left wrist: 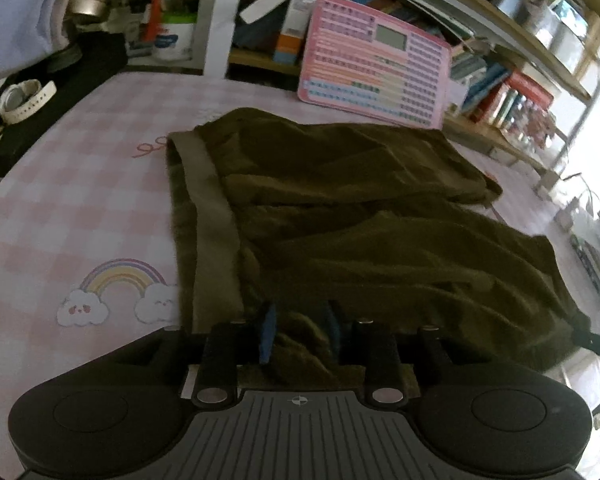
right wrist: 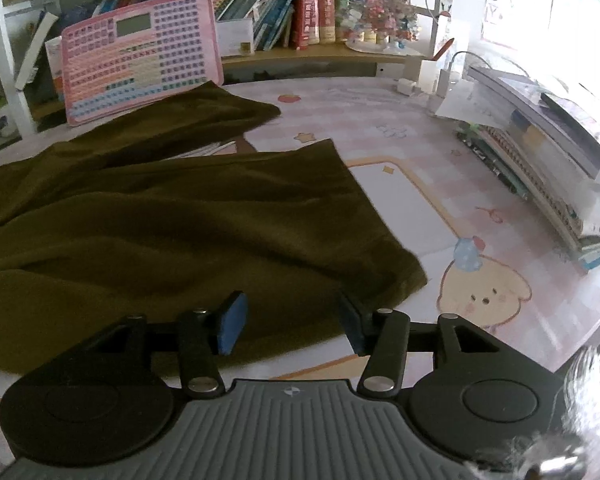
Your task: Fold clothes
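Shorts: my olive-green shorts (right wrist: 172, 216) lie spread on the surface (left wrist: 80, 208), in front of the pink keyboard toy (right wrist: 140, 56), the grey waistband (left wrist: 212, 216) toward the rainbow print and both legs running away from it.
Fold so far: I judge none is finished; the two legs lie apart with the mat showing between them, and the cloth is rumpled. Whether the pair has been opened out to begin or is part-way through, I cannot tell.
Left tongs (left wrist: 300, 334): drawn in on a bunch of cloth at the near waistband corner; I read that as a grip.
Right tongs (right wrist: 292, 322): spread wide, straddling the near leg's hem, gripping nothing.
Left to do: as I judge it, bringing one leg over the other, then halving the length.
Around: books (right wrist: 324, 12) on the shelf behind the toy, a watch (left wrist: 24, 100) to its left.
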### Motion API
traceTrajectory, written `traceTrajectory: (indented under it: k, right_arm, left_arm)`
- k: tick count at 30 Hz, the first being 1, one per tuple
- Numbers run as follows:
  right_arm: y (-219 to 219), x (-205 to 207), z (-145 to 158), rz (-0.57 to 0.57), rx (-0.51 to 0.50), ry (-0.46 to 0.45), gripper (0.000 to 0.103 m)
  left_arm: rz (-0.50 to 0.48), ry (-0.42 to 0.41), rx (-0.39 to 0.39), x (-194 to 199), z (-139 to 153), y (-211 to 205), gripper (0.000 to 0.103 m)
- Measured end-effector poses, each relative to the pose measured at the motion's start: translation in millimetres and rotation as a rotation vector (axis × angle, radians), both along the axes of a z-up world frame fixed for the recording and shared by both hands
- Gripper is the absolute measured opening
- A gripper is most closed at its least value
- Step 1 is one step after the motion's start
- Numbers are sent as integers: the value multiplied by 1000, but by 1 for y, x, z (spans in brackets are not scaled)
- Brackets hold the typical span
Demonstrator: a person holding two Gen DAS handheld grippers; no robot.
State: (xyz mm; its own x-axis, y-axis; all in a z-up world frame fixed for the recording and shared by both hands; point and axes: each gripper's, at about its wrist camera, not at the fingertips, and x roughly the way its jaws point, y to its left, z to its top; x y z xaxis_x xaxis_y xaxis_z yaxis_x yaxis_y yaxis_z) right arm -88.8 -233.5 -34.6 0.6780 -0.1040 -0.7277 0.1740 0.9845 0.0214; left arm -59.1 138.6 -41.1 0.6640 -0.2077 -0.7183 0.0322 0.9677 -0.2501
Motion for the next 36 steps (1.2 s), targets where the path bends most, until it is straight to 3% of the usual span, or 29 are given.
traceTrajectory:
  k: [8,13,19,36]
  right_arm:
    - [19,-6,0,27,-2,15,67]
    - [27,-6,-3,12,0,38,79]
    - [37,-7,-3,30,-40,39,92]
    - [48,-6,-4,84,-66,45,96]
  left_arm:
    - [-52,-8,72,-9,0,-19,48]
    - [-67,-7,112,-11,1,-27,54]
    - [-82,-4,160,-14,1,-36,76]
    - [-84,-1,201,-17,0,-43,81]
